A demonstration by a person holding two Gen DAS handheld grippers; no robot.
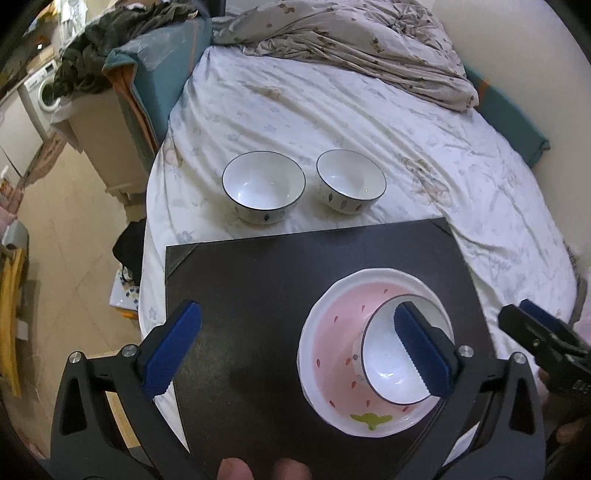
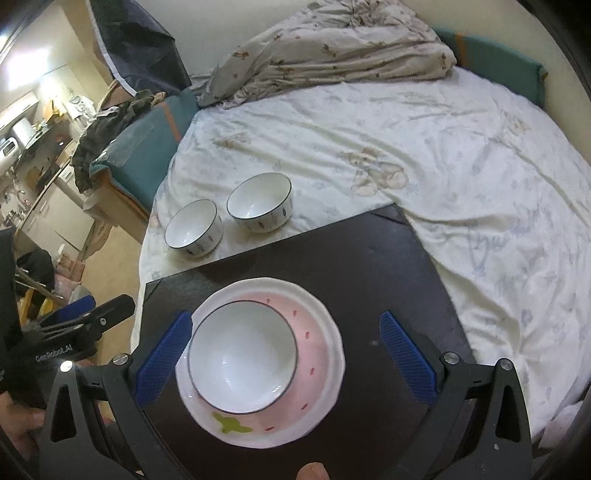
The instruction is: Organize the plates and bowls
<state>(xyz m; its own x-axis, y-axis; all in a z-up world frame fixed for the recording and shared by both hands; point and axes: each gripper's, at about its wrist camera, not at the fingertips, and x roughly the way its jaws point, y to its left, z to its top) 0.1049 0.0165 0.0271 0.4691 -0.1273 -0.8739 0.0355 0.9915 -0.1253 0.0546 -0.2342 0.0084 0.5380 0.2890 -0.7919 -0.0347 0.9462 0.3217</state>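
A cluttered bedroom, dimly lit, opening onto a brighter area at the left

A bed (image 1: 332, 110) fills most of the room, covered by a wrinkled pale sheet with faint floral prints, and a crumpled patterned duvet (image 1: 351, 40) is heaped at its far end against a plain light wall (image 2: 229, 22). A teal padded board (image 1: 162, 70) edges the bed's left side, with dark clothing (image 1: 92, 44) piled over it. Beige floor tiles (image 1: 70, 229) run along the left, leading to a white washing machine (image 1: 42, 90). Bright light glares from the upper-left corner (image 2: 22, 70) in the right wrist view.
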